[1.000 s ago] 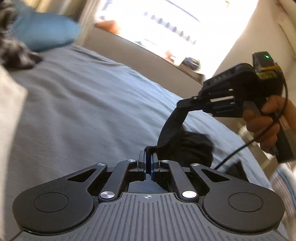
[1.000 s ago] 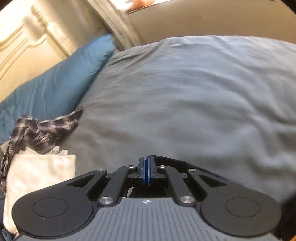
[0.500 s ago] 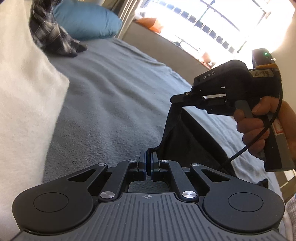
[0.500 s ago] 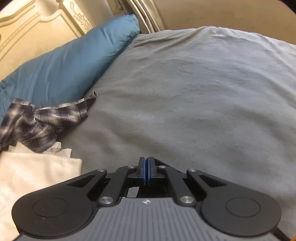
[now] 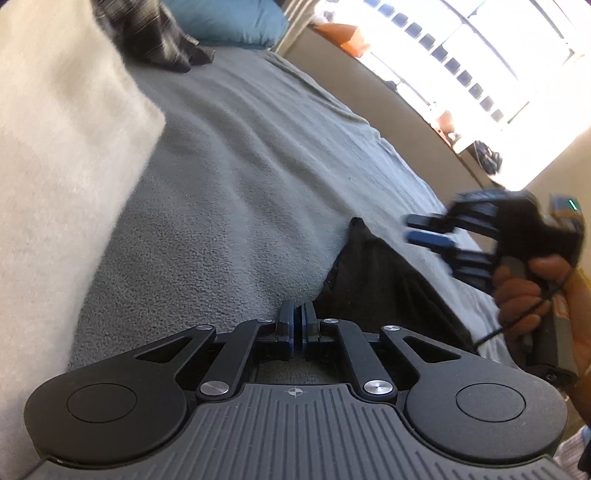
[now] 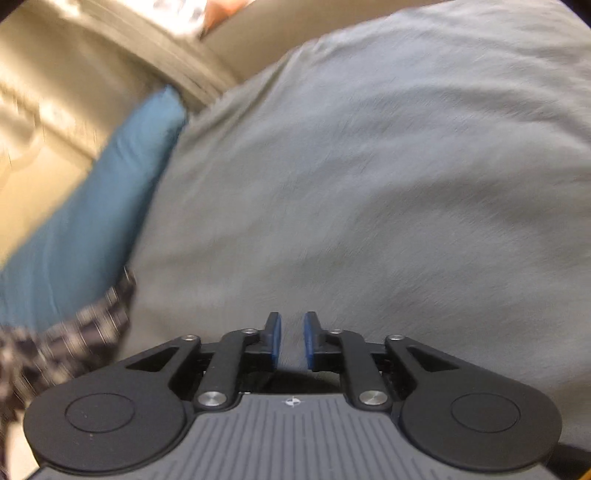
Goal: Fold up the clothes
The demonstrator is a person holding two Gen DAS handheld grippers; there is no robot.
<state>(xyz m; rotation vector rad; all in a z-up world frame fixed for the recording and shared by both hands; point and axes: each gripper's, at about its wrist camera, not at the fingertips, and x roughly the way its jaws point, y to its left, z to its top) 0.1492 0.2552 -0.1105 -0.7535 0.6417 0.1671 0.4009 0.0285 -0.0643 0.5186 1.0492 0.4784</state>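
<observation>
— At the bottom centre of the left wrist view, how does the left claw stand?
— Its blue pads are pressed together. Whether they pinch the edge of the black garment I cannot tell; the cloth starts just right of the fingertips and lies on the grey bedcover, running toward the right of the frame.
— And the other one?
— The right claw shows at the right edge of that same view (blurred), held by a hand. Its jaws are opening, with a gap between the fingers and nothing in it. It sits just right of the garment's top corner and does not touch it.
— What does its own camera give?
— Pads apart at the bottom centre, the right claw over bare grey bedcover, nothing between them.
— Further out?
— A folded cream cloth fills the left side of the left wrist view. A plaid shirt lies crumpled at upper left, with a blue pillow behind it. The right wrist view has the plaid shirt at lower left and the blue pillow above it.
</observation>
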